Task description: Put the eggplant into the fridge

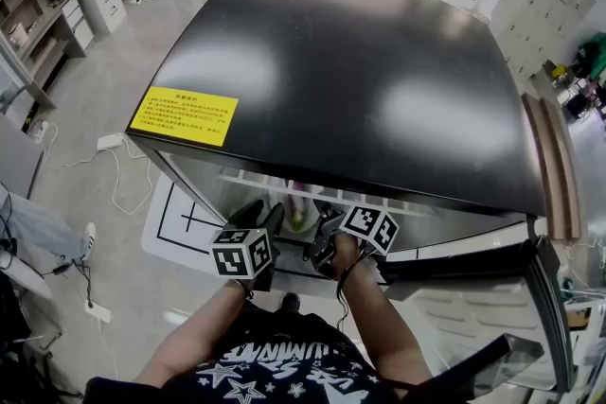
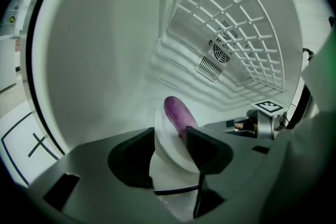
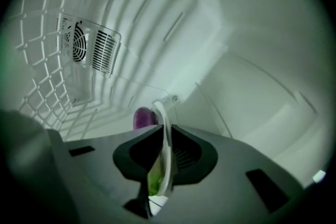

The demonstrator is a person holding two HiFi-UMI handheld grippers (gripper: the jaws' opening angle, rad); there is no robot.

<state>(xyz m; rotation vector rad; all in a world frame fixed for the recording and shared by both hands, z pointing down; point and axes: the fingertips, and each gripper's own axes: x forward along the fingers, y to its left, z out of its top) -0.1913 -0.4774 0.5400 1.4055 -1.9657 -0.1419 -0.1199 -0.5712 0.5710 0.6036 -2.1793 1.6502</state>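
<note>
Right gripper (image 3: 165, 134) pinched nearly shut on plate (image 2: 167, 153) rim — eggplant (image 2: 178, 112) lies on plate, inside fridge (image 1: 331, 71). Left gripper (image 2: 170, 138) jaws apart — plate edge between them, ungripped.

Fingers (image 2: 137, 157) apart on left gripper (image 2: 169, 147), clamped on right gripper (image 3: 165, 149).

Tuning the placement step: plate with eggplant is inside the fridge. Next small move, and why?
Probably lower the plate onto the fridge floor before releasing: the right gripper has its jaws clamped on the rim, the eggplant lies on top, and the plate looks unsupported.
</note>
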